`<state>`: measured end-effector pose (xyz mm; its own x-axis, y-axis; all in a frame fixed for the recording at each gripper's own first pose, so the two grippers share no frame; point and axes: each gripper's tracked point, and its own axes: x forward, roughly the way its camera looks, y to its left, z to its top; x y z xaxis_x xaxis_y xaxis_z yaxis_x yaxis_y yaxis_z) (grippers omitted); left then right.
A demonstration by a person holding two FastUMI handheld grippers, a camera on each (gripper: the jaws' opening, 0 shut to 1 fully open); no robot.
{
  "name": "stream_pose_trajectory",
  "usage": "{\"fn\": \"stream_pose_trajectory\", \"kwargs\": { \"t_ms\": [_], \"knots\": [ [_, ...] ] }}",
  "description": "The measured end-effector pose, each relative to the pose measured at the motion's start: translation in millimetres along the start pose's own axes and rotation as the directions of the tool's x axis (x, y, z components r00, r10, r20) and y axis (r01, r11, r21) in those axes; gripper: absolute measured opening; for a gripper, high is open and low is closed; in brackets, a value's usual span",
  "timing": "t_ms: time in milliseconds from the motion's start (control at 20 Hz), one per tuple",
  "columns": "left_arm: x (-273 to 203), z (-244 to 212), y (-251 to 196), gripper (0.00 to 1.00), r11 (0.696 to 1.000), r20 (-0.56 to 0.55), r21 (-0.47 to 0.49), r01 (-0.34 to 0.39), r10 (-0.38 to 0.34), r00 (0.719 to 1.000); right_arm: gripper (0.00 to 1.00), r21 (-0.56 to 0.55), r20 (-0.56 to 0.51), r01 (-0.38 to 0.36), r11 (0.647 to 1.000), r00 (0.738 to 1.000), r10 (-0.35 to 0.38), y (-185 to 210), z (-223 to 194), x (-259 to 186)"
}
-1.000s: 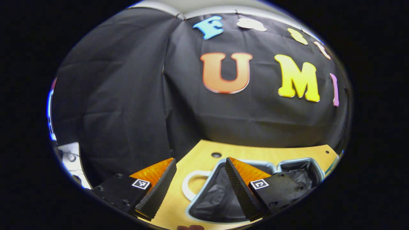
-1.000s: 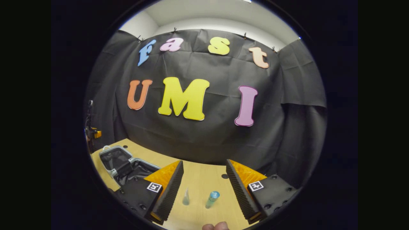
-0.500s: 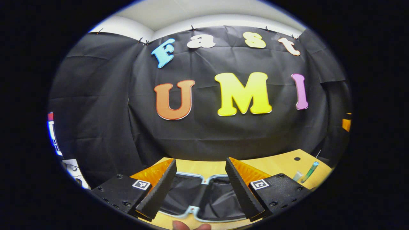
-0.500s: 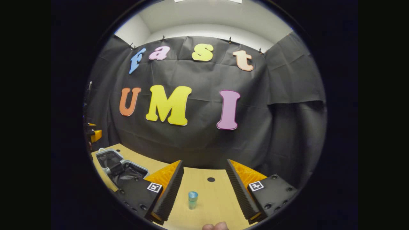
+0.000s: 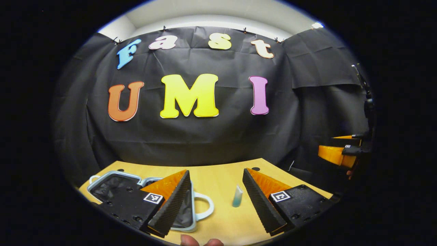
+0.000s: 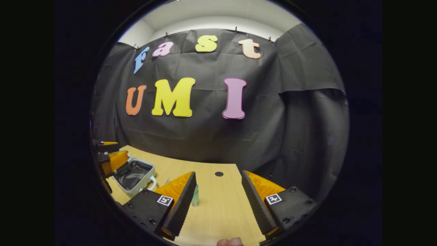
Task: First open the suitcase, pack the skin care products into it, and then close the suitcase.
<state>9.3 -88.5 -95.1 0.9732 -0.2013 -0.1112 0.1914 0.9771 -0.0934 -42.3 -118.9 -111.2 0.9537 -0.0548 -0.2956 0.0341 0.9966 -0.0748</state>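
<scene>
Your left hand-held gripper [image 5: 215, 201] and right hand-held gripper [image 6: 218, 201] hang spread, empty, over the worktop [image 5: 218, 177]. The suitcase [image 5: 112, 182] lies open; a small tube [image 5: 237, 196] stands beside it. Probably light and tippy; pinch mid-body.

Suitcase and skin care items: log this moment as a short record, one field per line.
suitcase: open on the table, dark lining showing, white handle toward the tube
tube: small pale bluish tube upright on the table, between the left gripper's fingers but untouched
bottle: blue-green, standing beside the right gripper's left finger
packed so far: no item seen inside the suitcase
left gripper: open, low over the table by the suitcase
right gripper: open, nothing held
</scene>
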Motion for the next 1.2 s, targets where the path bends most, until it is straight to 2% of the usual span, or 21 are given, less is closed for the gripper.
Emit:
{"fn": "stream_pose_trajectory", "kwargs": {
  "t_ms": [50,100,300,500,700,850,1000,1200],
  "knots": [
    [1,2,-4,0.94,1.0,0.0,-0.015,-0.002,0.002,1.0,0.8,0.003,-0.002,0.0,1.0,1.0,0.0,-2,-1,0],
    [2,6,-7,0.98,1.0,0.005,-0.023,-0.007,0.007,1.0,0.8,0.006,-0.002,0.0,1.0,1.0,0.0,-4,-2,1],
    [9,20,-8,0.98,0.999,0.039,-0.014,-0.046,0.046,0.998,0.78,0.004,0.029,-0.02,1.0,0.999,0.02,3,8,6],
    [15,10,-9,0.99,0.999,0.023,-0.002,-0.042,0.042,0.999,0.8,0.004,0.033,-0.047,0.999,0.998,0.046,13,7,12],
    [24,-38,-17,0.99,0.999,-0.078,-0.046,-0.003,0.0,0.997,0.8,-0.019,0.005,-0.047,0.999,0.999,0.047,11,-11,12],
    [30,-67,-28,0.99,1.0,-0.123,-0.016,0.022,-0.024,0.992,0.8,-0.038,-0.03,-0.044,0.998,0.999,0.043,4,-31,9],
    [48,-114,-46,0.99,0.995,-0.202,0.045,0.085,-0.074,0.977,0.78,-0.04,-0.061,-0.033,0.999,0.998,0.03,-4,-49,10],
    [81,-174,-63,0.99,0.991,-0.304,0.044,0.13,-0.111,0.946,0.78,-0.056,-0.096,-0.01,0.998,0.995,0.005,-21,-66,9]
  ]
}}
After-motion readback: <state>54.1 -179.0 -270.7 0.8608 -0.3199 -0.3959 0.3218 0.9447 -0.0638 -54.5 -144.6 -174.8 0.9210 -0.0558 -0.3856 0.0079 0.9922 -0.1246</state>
